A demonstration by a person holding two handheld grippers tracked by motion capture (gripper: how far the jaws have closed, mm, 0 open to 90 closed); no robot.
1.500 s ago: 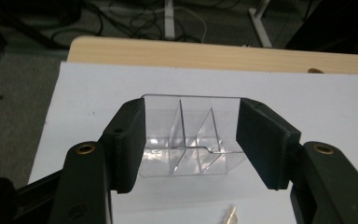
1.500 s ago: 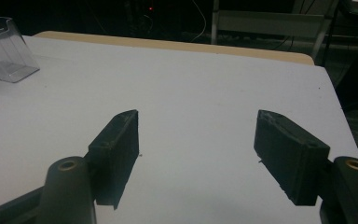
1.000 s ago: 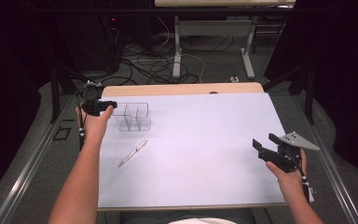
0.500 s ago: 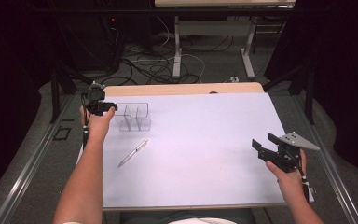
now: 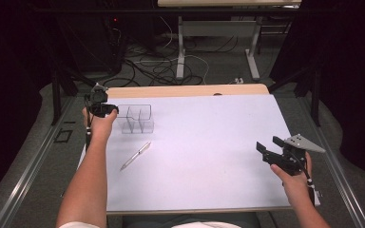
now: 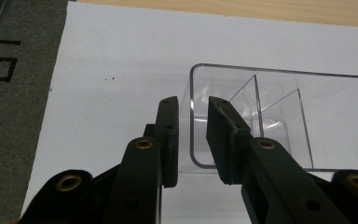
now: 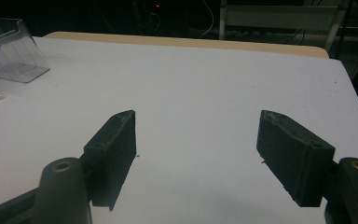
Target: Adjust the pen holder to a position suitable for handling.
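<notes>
**A clear box is about to be pinched at its wall**

A clear plastic box [image 5: 135,118] with small walls inside is seen on the white table [image 5: 209,142], in the upper left of the high view. A pen [image 5: 136,155] lies just below it on the table, a little apart from it.

The left gripper [image 6: 193,135] is held at the box's left end. In the left gripper view, its fingers [image 6: 170,135] are set on both sides of the thin end wall. The fingers have just been closing, and only a small gap is left. The wall is between them, but it is not yet squeezed, as far as can be seen.

The right gripper [image 5: 268,149] is held low at the right of the high view, well apart from the box. Its fingers [image 7: 114,149] are wide open and nothing is held in them.

The box is judged to be light, stiff and smooth, so it could slip or tip. Too hard a squeeze could crack it. The end wall near its top edge is thought a good place to be held.
</notes>
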